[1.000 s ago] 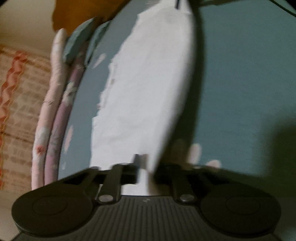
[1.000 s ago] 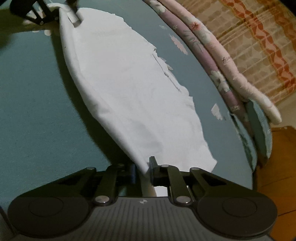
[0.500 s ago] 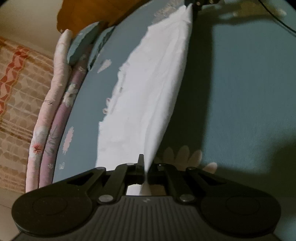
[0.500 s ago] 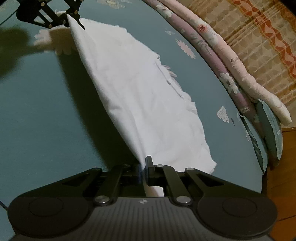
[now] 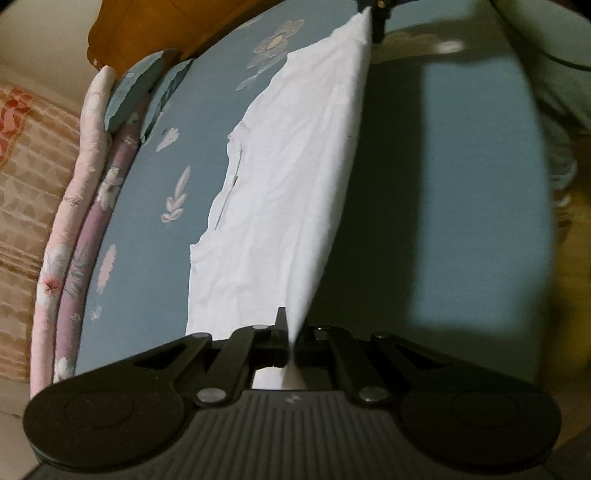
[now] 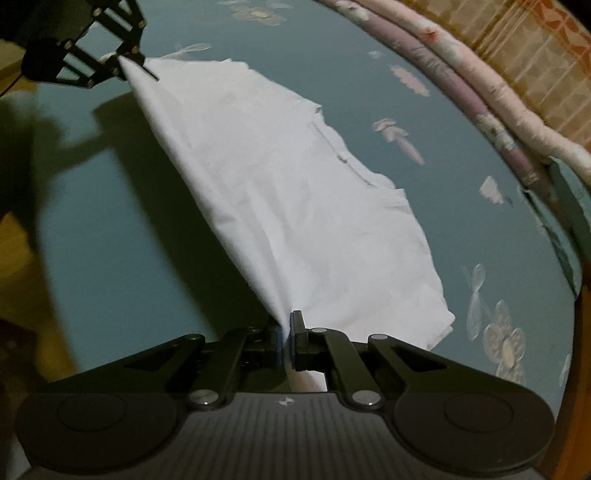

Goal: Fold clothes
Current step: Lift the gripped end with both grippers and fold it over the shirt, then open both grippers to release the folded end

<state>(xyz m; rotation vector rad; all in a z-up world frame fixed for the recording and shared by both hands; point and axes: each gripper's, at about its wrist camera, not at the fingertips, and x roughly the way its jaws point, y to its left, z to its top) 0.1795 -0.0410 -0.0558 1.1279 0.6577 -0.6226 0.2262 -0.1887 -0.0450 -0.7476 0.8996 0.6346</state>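
Note:
A white garment (image 5: pixel 288 192) (image 6: pixel 295 206) hangs stretched between my two grippers above a blue flowered bed sheet (image 5: pixel 443 184) (image 6: pixel 110 240). My left gripper (image 5: pixel 291 332) is shut on one corner of its upper edge. My right gripper (image 6: pixel 286 332) is shut on the other corner. Each gripper shows in the other's view: the right gripper (image 5: pixel 376 14) at the top of the left wrist view, the left gripper (image 6: pixel 125 62) at the top left of the right wrist view. The garment's lower edge trails on the sheet. A dark shadow lies under the taut edge.
Rolled pink and purple flowered bedding (image 5: pixel 77 229) (image 6: pixel 491 99) lines the far side of the bed. Beyond it is a patterned orange cover (image 6: pixel 535 48). A wooden bed frame (image 5: pixel 177 29) and wooden floor (image 6: pixel 18 240) border the mattress.
Both grippers have risen with the garment and drawn apart, so the upper edge is tauter and more of the sheet's flower print shows.

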